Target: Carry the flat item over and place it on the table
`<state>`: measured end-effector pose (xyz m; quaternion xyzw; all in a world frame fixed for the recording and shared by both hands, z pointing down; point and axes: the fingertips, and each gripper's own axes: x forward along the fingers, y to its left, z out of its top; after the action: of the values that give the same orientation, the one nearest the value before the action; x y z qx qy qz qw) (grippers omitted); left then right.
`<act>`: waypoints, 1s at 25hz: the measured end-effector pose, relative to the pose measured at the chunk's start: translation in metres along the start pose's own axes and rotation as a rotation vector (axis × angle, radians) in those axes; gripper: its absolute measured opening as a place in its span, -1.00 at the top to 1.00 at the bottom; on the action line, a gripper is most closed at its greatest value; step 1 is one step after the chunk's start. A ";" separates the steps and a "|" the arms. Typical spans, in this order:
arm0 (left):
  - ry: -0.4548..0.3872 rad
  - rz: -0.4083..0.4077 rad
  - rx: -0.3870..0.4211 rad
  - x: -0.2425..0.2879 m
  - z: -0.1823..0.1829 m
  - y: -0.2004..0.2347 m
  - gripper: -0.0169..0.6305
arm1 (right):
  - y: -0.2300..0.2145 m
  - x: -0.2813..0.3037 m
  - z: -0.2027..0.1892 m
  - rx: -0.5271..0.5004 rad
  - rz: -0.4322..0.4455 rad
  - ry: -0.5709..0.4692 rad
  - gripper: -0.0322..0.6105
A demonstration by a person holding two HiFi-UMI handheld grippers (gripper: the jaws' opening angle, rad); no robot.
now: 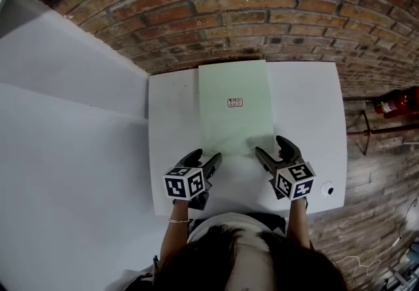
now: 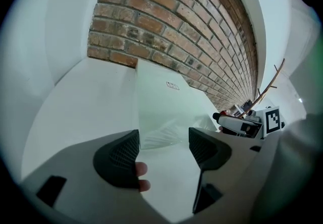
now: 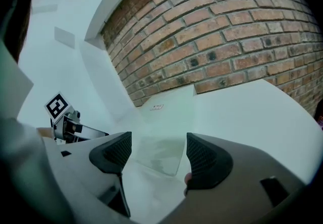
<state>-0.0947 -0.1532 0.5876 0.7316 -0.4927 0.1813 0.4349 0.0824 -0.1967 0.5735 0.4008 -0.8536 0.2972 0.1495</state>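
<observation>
We judge the placing done: the green sheet (image 1: 236, 116) lies flat on the table (image 1: 314, 119), its near corners just ahead of our left claw (image 1: 208, 157) and right claw (image 1: 272, 149), both wide and empty, so next we need only back away.

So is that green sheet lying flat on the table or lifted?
Flat: the green sheet lies spread on the table; the left gripper and right gripper are open, not pinching it.

- A small label (image 1: 235, 102) sits at about the middle of the pale green flat sheet (image 1: 236, 129); its reddish print is too small to read
- Black-and-white square markers are on the cubes of the left hand-held gripper (image 1: 207, 155) and right hand-held gripper (image 1: 269, 145), just beside the sheet's near edge: coded patterns, no letters or digits
</observation>
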 end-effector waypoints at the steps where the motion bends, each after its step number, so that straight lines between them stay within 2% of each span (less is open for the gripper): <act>1: -0.006 0.004 0.003 -0.002 0.001 -0.001 -0.04 | 0.001 -0.001 0.000 -0.006 0.001 -0.001 -0.24; 7: -0.046 0.024 0.017 -0.016 0.003 -0.010 0.06 | 0.004 -0.012 0.003 -0.017 0.003 -0.017 -0.19; 25: -0.130 0.036 0.074 -0.047 0.002 -0.030 0.23 | 0.022 -0.045 0.015 -0.058 -0.030 -0.102 0.11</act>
<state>-0.0896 -0.1243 0.5398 0.7484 -0.5258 0.1593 0.3714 0.0937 -0.1685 0.5314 0.4235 -0.8624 0.2492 0.1217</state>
